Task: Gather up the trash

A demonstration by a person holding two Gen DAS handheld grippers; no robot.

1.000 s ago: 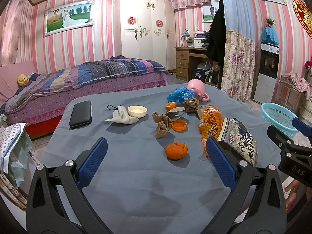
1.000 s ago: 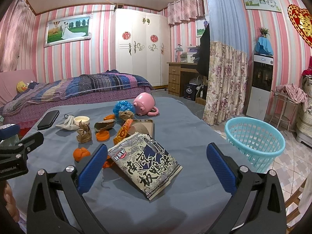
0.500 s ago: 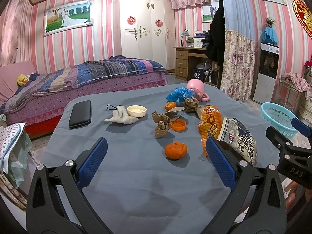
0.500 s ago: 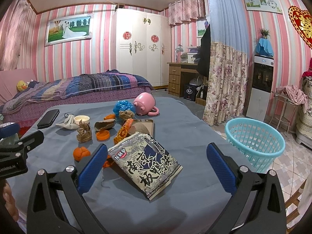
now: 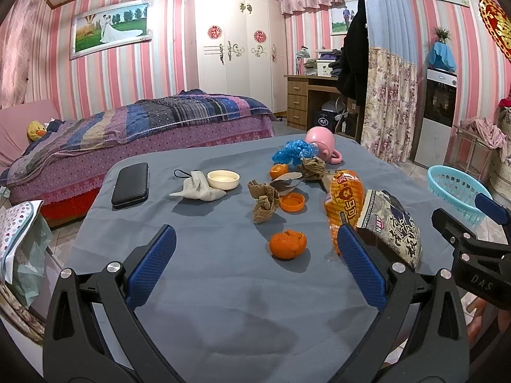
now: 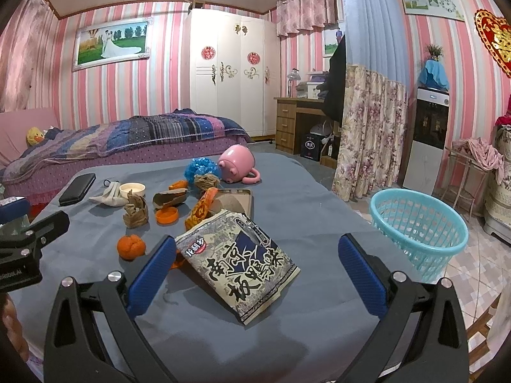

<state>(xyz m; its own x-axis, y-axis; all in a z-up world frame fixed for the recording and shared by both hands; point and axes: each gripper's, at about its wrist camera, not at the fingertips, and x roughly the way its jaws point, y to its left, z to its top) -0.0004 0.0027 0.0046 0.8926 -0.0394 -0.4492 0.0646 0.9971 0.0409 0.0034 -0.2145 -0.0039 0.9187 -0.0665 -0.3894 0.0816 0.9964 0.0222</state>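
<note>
Left gripper (image 5: 255, 268): I see its fingers spread wide, empty, above the grey table (image 5: 191, 287).
Orange peel (image 5: 287, 244): between those fingers (farther out).
Snack bag (image 6: 238, 263): flat between my right gripper (image 6: 255, 274) fingers, also wide apart.
Basket (image 6: 418, 226): on the floor, right of the table.

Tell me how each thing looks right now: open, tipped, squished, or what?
Left gripper: open, empty.
Right gripper: open, empty.
Pink mug: tipped on its side.
Snack bag: lying flat.
Brown paper: crumpled.
Orange lid: off, lying loose.
Basket: upright on floor.
</note>
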